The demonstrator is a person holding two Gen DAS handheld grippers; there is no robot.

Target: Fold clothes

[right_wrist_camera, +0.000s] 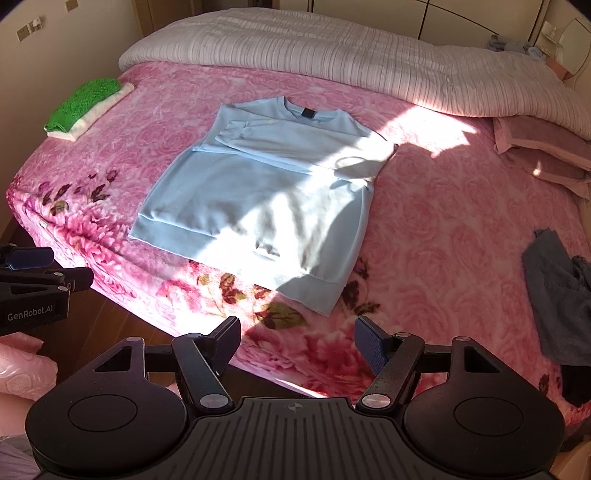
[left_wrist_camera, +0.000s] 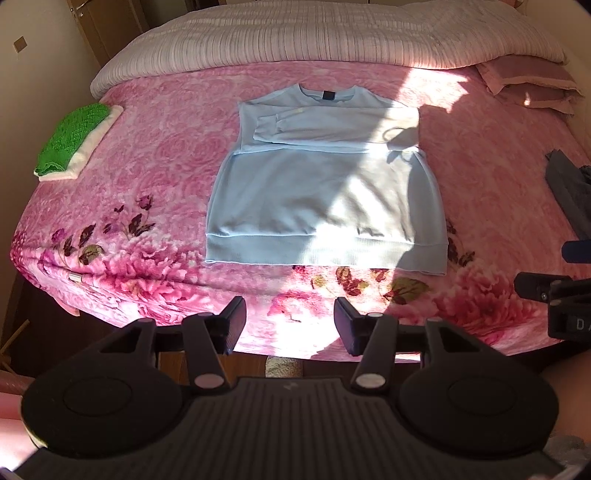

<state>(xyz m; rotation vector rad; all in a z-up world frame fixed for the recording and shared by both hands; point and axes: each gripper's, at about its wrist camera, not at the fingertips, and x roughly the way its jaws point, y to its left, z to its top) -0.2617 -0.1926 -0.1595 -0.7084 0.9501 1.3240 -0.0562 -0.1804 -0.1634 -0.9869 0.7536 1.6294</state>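
A big bed with a pink fuzzy blanket covered in flower shapes (left_wrist_camera: 147, 177) fills both views. Along the far edge of the bed lies a long, puffy white quilt with thin stripes (left_wrist_camera: 314, 33). Bright sun falls across the middle of the bed.

In the middle of the bed, closer to the near edge, lies a light blue sweatshirt (left_wrist_camera: 317, 192). It lies flat with its neck toward the far edge and its wide bottom band toward the near edge. Both sleeves are folded in across the chest. A small dark tag shows inside the neck.

At the right edge of the bed lies a crumpled dark grey cloth (right_wrist_camera: 557, 295). Near the far right corner sits a folded dusty pink cloth (right_wrist_camera: 543, 155). Near the far left corner sits a folded bright green knitted cloth (left_wrist_camera: 70, 140) on top of a folded white cloth (left_wrist_camera: 94, 138).

The left gripper (left_wrist_camera: 290, 325) hangs over the near edge of the bed, just short of the sweatshirt's bottom band. Its two black fingers stand apart, and nothing is between them. The right gripper (right_wrist_camera: 297, 341) hangs over the near edge too, off to the right side of the sweatshirt. Its fingers also stand apart with nothing between them. Neither gripper touches the sweatshirt. Brown wood floor (right_wrist_camera: 107, 325) shows under the near edge.
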